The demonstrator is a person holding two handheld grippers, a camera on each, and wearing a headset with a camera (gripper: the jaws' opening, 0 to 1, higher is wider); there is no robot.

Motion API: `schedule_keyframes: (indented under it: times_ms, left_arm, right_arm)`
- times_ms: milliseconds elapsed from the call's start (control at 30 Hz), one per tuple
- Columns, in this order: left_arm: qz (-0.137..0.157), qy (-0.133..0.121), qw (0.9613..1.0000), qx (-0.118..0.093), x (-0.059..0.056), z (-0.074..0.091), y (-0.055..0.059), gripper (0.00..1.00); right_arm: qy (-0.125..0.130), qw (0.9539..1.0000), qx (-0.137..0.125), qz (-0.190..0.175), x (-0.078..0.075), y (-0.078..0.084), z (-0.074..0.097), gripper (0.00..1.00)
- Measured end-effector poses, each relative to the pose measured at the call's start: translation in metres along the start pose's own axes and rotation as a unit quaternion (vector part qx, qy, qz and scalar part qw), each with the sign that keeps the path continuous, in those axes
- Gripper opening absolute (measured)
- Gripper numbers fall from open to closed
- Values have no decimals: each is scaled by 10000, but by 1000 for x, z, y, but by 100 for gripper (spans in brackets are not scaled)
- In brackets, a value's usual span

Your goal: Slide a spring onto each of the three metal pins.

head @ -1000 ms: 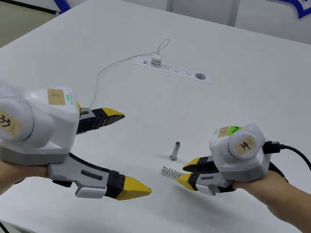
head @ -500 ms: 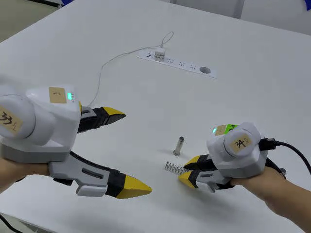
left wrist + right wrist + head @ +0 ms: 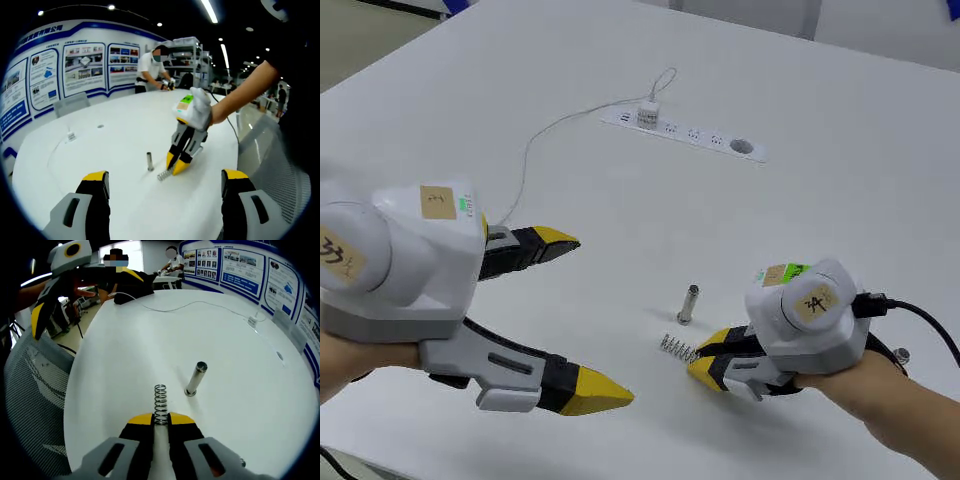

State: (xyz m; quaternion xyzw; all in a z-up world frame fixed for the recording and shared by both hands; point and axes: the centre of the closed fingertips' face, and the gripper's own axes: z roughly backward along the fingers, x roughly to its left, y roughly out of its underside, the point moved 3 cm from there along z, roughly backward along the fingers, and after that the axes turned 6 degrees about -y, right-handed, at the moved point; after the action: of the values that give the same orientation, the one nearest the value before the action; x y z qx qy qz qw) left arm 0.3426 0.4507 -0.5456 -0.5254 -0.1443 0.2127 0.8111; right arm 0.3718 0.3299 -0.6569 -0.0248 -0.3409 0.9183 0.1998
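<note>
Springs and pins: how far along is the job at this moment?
Done: nothing; the pin stands upright and bare. In hand: the right hand-held gripper is shut on one end of a spring, beside the pin, not over it. The left hand-held gripper is open, holding nothing. Left: sliding this spring on, then the other two.

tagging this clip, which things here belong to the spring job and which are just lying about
Job: spring held in the right gripper; standing metal pin.
Lying about: power strip; charger plugged into it; white cable.
</note>
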Motion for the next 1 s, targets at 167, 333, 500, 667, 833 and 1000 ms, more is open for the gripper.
schedule_keyframes:
  times_ms: [167,333,500,667,833,1000]
  left_arm:
    - [-41,166,9999,20,-8,0,-2,92]
    - [-88,229,9997,30,-12,-1,-3,92]
    - [-187,239,9995,25,-13,-3,-6,89]
    - [-260,241,9994,-32,-14,-3,-14,86]
    - [-356,166,9988,-292,-15,-6,-27,86]
    - [-386,256,9981,-397,-23,-10,-37,80]
  right_arm:
    - [-59,9996,-144,-224,3,-5,10,11]
    - [-27,9993,-277,-247,4,-11,31,11]
    - [36,9983,-505,-273,4,-22,55,11]
    - [109,9992,-383,67,6,-25,74,11]
    - [80,9990,-373,218,14,-28,88,11]
    - [-67,9982,-406,428,31,-39,103,11]
